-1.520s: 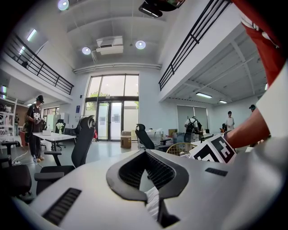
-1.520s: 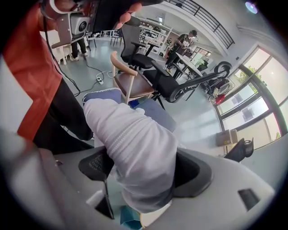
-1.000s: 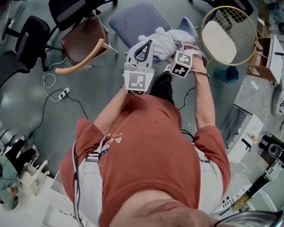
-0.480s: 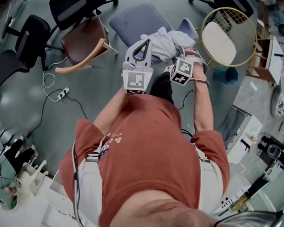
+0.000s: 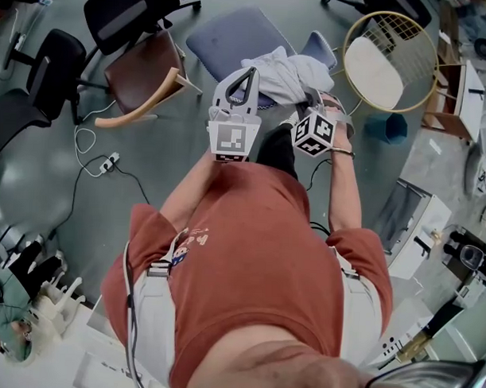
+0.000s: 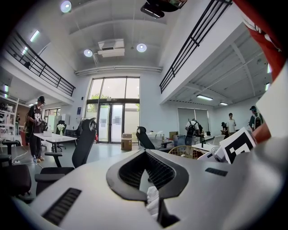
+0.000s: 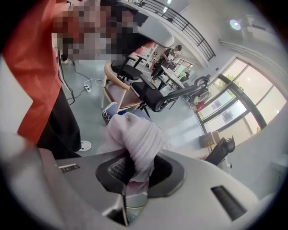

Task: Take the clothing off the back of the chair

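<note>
Lift begins: the right hand-held gripper [image 7: 138, 170], its jaws just closed, pinches one fold of the pale, ribbed white clothing [image 5: 291, 71] bunched on the back of the blue-grey padded chair [image 5: 229, 34]. The left hand-held gripper [image 5: 248, 72] hovers level just beside that chair, jaws drawn narrow and seemingly empty. With only a small fold caught, the fabric could slide free as it rises, or its trailing bulk could snag on the chair back and tug the chair along.
</note>
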The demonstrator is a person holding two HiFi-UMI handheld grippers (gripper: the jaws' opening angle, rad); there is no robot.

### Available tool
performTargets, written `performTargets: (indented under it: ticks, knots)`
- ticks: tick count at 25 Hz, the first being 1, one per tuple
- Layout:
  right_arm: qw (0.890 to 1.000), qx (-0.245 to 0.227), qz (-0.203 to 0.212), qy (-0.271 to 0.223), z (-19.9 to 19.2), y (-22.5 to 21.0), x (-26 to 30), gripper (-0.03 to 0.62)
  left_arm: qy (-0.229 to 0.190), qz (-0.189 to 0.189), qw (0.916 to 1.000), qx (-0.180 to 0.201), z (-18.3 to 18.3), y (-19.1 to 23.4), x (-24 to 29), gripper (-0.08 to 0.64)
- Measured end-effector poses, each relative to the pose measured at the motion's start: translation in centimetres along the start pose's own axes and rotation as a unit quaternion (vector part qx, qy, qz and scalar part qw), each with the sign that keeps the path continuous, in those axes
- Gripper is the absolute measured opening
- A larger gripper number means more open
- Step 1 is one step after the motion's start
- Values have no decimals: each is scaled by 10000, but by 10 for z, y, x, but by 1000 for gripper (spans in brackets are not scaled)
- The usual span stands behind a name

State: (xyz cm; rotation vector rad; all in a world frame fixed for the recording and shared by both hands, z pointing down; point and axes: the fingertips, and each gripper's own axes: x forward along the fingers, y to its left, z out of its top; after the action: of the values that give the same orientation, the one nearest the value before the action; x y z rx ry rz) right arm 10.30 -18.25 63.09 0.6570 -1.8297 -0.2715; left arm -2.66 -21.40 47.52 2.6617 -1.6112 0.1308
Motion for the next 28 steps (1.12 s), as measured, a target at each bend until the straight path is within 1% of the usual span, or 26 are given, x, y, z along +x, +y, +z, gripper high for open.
performTargets:
  ticks: [4,6,8,13,15,18,23,26,28]
  knots:
    - [9967,695,-306,-304,-1,0,-5,58,-49,-81,9999,36,6,-8,0,14]
    - [9922,1085,-398,-473,0,-1,-7,54,-75,-99,9999,55,9,-10,-1,14]
    - [9847,1542,-467,-660,-1,-4,-12,50,-105,-96,9999,76,12,-11,-2,14]
    - [9554,2648,-693,-1113,-5,-15,-32,48,-135,-88,9999,55,18,-13,-4,14]
    - [9423,2978,-803,-1299,-4,-23,-42,47,-102,-104,9999,35,21,-15,-4,14]
    - [9219,3385,-982,-1609,-3,-37,-62,46,-273,-106,9995,75,29,-18,-2,14]
    - [8936,3791,-1300,-2024,-5,-63,-95,46,-429,-169,9989,84,43,-23,2,14]
    - [8796,3874,-1680,-2189,-7,-79,-117,46,-550,-176,9983,81,54,-22,3,14]
    - [8683,3912,-1959,-2337,-6,-89,-135,46,-626,-191,9978,79,60,-22,3,14]
